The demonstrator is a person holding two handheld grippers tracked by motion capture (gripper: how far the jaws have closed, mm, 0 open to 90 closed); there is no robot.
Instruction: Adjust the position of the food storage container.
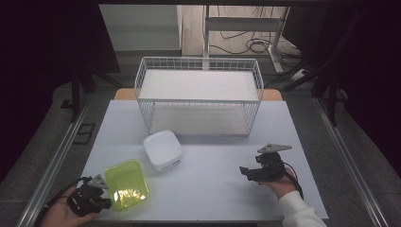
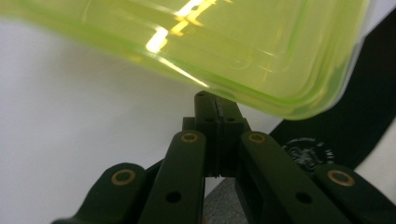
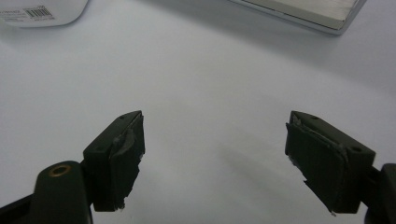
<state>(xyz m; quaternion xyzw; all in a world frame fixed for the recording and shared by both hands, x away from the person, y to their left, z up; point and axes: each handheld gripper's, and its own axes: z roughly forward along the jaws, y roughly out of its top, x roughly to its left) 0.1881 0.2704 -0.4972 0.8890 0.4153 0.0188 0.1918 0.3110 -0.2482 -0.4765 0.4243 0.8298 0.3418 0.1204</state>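
We found the left gripper [image 1: 100,201] with its jaws clenched on the near rim of the green container [image 1: 126,184], which sat tilted at the near-left of the tabletop [image 1: 213,184], just beside the white container [image 1: 162,149]. The right gripper [image 1: 246,171] hovered with its jaws released and empty. We judged a firm rim pinch and a level carry essential; the thin rim could slip.
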